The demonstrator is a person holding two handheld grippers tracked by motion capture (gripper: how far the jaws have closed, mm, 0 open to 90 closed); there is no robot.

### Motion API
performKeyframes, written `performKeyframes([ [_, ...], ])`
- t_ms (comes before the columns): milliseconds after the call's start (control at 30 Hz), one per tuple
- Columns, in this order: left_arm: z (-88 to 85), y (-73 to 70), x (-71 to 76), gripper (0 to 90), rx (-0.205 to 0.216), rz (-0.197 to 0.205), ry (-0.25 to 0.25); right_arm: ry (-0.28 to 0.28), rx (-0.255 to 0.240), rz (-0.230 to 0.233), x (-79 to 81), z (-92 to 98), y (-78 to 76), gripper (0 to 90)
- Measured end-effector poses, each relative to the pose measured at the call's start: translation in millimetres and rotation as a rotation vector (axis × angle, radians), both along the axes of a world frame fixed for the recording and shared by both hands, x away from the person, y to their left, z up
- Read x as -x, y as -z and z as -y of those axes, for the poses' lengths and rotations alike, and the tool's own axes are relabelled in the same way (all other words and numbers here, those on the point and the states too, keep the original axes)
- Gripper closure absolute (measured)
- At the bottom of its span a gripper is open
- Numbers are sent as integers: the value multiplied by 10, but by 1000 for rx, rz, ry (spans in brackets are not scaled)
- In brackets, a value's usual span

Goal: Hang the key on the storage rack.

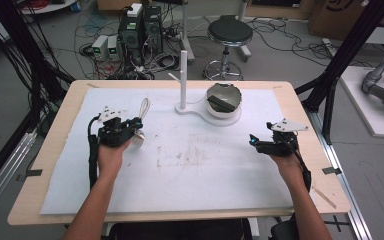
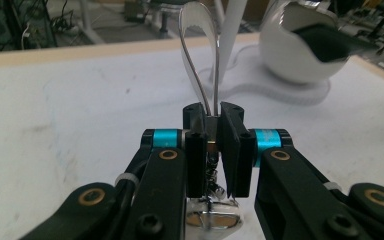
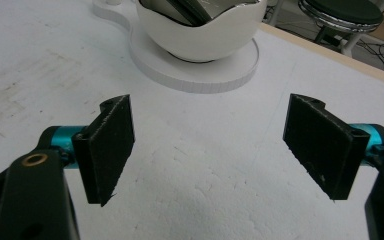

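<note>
At the left side of the table (image 1: 55, 150), which is covered with a white foam sheet (image 1: 190, 170), the person's left hand (image 1: 111, 157) holds the left gripper (image 1: 136, 122) a little above the sheet. Its two black jaws are pressed together on a metal whisk (image 1: 143, 111). In the left gripper view the jaws pinch the whisk (image 2: 200, 60) near the base of its wire loops, and the loops rise up and away toward the far edge of the table. A shiny handle end shows under the jaws, just over the sheet.

Going to the middle, a white stand (image 1: 190, 107) sits on the far part of the sheet, with a tall white post (image 1: 183, 75) on its left end. On its round right end rests a white bowl (image 1: 223, 100) with an uneven rim like a broken eggshell, and a dark flat piece lies inside, leaning on the rim. What this piece is I cannot tell.

At the right side, the right hand (image 1: 287, 160) holds the right gripper (image 1: 252, 140), well apart from the stand. In the right gripper view its jaws stand wide apart with nothing between them, over the bare sheet, and the bowl (image 3: 200, 35) is just ahead.
</note>
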State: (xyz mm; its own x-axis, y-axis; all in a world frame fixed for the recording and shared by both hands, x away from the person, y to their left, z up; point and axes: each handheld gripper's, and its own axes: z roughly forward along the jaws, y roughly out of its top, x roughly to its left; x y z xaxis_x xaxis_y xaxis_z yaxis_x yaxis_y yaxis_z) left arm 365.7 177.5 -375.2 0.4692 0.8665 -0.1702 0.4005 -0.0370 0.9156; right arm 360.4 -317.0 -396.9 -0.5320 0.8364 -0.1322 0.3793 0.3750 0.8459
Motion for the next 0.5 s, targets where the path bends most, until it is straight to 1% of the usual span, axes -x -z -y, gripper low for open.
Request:
performKeyframes([
  [167, 148, -178, -111, 813, 0, 47, 23, 2, -4, -3, 1, 3, 0, 209],
  [233, 202, -239, -149, 814, 9, 63, 37, 1, -3, 2, -1, 12, -1, 209],
  [300, 257, -305, -178, 814, 9, 82, 45, 3, -6, 1, 0, 18, -1, 209],
  [433, 367, -435, -230, 814, 24, 125, 69, 4, -9, 2, 3, 26, -4, 209],
  [500, 431, -506, -256, 814, 22, 150, 80, 4, -11, 4, 2, 28, -5, 209],
])
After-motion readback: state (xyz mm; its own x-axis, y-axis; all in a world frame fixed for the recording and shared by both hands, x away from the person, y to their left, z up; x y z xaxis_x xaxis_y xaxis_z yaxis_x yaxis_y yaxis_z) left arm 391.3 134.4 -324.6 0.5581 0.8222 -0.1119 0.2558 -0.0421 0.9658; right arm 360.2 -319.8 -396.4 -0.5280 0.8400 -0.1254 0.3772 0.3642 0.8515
